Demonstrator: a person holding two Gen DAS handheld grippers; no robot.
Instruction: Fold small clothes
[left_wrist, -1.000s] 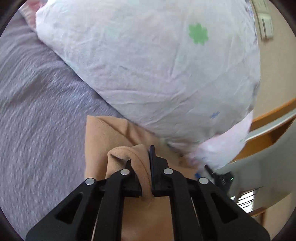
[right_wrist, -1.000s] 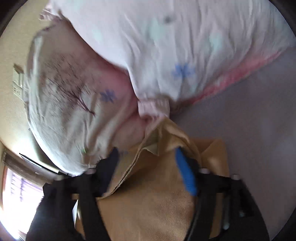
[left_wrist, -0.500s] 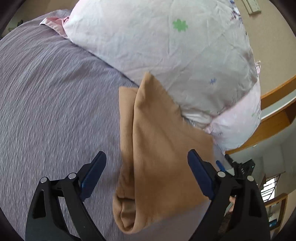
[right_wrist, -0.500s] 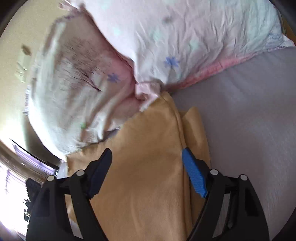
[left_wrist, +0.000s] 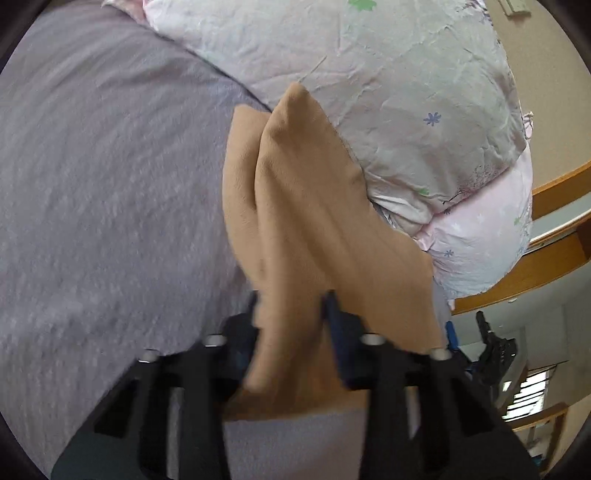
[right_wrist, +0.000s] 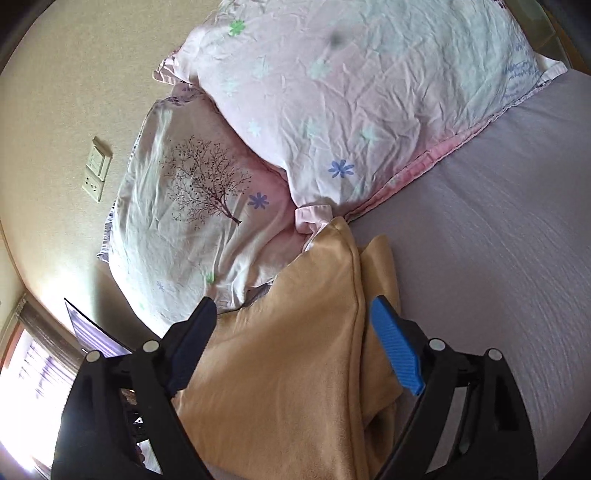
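A tan garment (left_wrist: 306, 206) lies folded on the purple bed sheet (left_wrist: 103, 192), its far tip against the pillows. My left gripper (left_wrist: 290, 314) has its jaws close together around a fold at the near end of the garment; the frame is blurred there. In the right wrist view the same tan garment (right_wrist: 295, 350) lies between and under the fingers of my right gripper (right_wrist: 295, 328), which is open and holds nothing. Its blue pad (right_wrist: 397, 350) is beside the garment's right edge.
Two pale floral pillows (right_wrist: 351, 96) are stacked at the head of the bed, one with a tree print (right_wrist: 207, 184). A beige wall with a switch plate (right_wrist: 96, 169) is behind them. A wooden ledge (left_wrist: 554, 258) lies to the right of the bed.
One second ago my left gripper was shut on the garment; it opened and drew back, and now has closed in on the garment's near fold again. My right gripper stayed open and pulled back.
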